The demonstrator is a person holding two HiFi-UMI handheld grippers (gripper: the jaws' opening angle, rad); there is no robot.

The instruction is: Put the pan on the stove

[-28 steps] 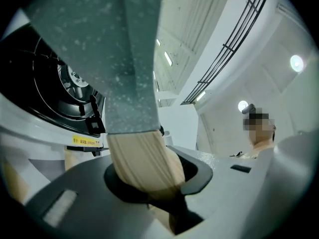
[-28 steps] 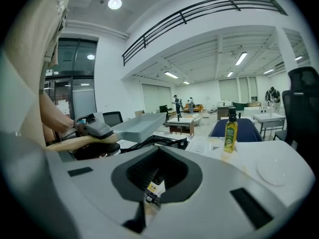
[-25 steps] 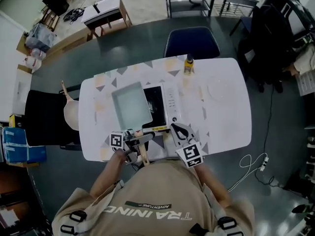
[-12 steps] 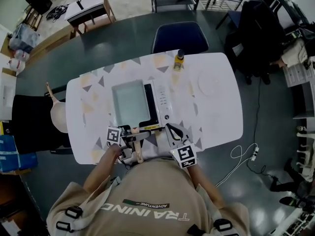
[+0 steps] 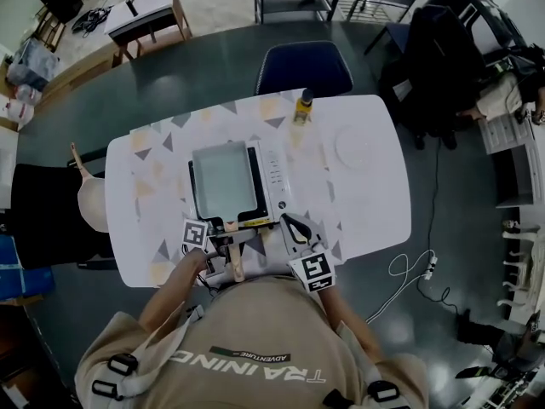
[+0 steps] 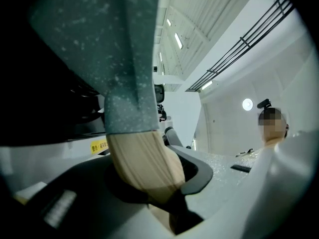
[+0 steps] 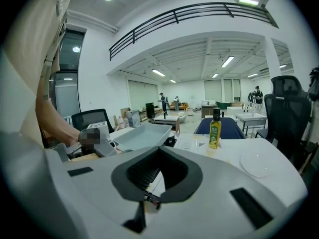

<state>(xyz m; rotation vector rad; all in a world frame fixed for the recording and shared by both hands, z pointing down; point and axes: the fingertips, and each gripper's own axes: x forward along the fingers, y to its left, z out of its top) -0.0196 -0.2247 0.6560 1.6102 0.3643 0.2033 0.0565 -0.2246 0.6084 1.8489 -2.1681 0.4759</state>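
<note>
- The grey speckled rectangular pan [image 5: 221,180] lay over the black glass stove with a white control strip [image 5: 274,177], which stood by the middle of the near edge of the white, triangle-patterned tabletop [image 5: 366,203]. I could not tell whether its base had fully touched down.
- The left gripper [image 5: 230,244] had its fingers pinched on the pan's pale wooden handle [image 6: 144,158], which pointed toward the near edge.
- The right gripper [image 5: 292,226] hung just beside the stove's near right corner, with its fingers pressed together on nothing.
- To my eye, doing this well meant keeping the pan level against the pull of its far end. It also meant squaring it within the black glass and loosening the pinch only once the base sat flat.
- I counted one pan, one stove and two grippers.
- There was also one yellow oil bottle with a dark cap [image 5: 300,107] at the far edge and one round white plate [image 5: 353,146] toward the far right corner.
- One blue chair [image 5: 305,66] stood beyond the far edge.
</note>
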